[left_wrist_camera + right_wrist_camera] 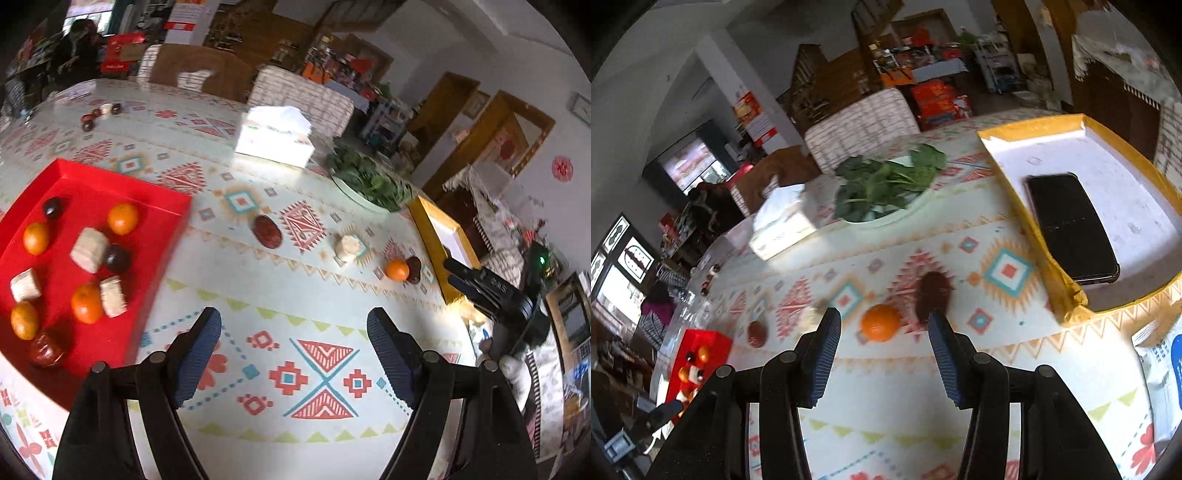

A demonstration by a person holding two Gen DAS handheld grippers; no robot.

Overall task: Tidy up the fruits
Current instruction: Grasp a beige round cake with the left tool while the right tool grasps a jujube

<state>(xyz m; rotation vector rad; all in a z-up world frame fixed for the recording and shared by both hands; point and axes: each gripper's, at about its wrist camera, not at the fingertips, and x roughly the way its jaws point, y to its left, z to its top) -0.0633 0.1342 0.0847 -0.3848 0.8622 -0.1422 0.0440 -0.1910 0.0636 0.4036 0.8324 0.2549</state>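
A red tray (110, 184) at the left holds several oranges, dark plums, pale blocks and a red date. Loose on the patterned tablecloth lie a red date (266, 230), a pale block (347, 248), an orange (398, 269) and a dark date (413, 269). My left gripper (293, 321) hovers open and empty over the cloth, right of the red tray. My right gripper (884, 319) is open; the orange (881, 326) lies just past its fingertips, untouched, with the dark date (934, 295) beside the right fingertip. The right gripper (456, 275) also shows by the yellow tray.
A yellow-rimmed tray (1008, 166) at the right holds a black phone (1071, 225). A white bowl of leafy greens (882, 184) and a tissue box (783, 218) stand farther back. A white-and-blue packet (1160, 362) lies at the right edge. Chairs stand behind the table.
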